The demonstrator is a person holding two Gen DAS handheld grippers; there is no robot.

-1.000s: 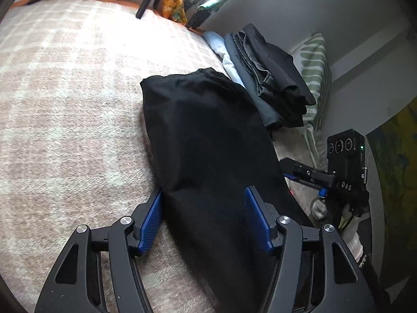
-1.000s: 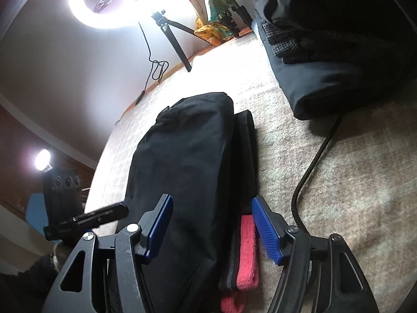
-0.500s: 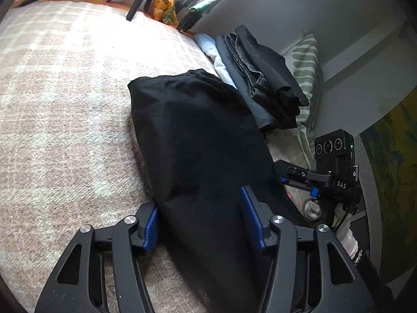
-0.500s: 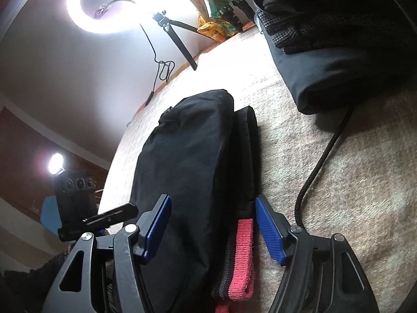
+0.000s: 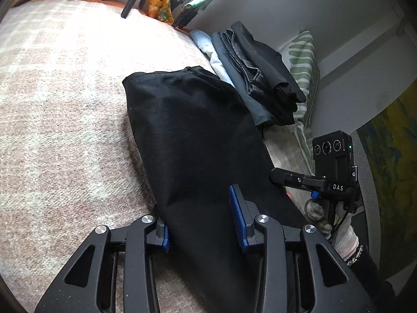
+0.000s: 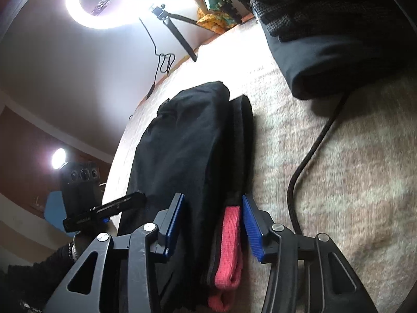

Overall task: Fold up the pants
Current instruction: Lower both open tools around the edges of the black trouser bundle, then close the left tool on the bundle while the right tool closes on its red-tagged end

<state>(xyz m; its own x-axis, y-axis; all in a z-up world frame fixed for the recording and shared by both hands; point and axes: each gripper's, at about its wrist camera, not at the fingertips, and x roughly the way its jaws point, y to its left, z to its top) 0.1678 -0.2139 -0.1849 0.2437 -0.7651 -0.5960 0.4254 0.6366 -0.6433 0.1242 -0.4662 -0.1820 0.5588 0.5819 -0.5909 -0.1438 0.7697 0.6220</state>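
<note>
The black pants [image 5: 198, 140] lie lengthwise on the plaid blanket [image 5: 65, 120], centre frame in both wrist views. The fabric looks soft, light and limp; expect sag and shifting layers. The left gripper [image 5: 200, 221] straddles the near end, jaws closing, cloth between the pads, not visibly pinched. The right gripper [image 6: 212, 224] is closing around the pink-banded edge [image 6: 230, 237], lower centre. Grip through all layers at both near corners.

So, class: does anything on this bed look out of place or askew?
Yes. A black cable trails loose across the blanket, out from under the stacked clothes. The pants lie unevenly folded, with the red waistband sticking out.
</note>
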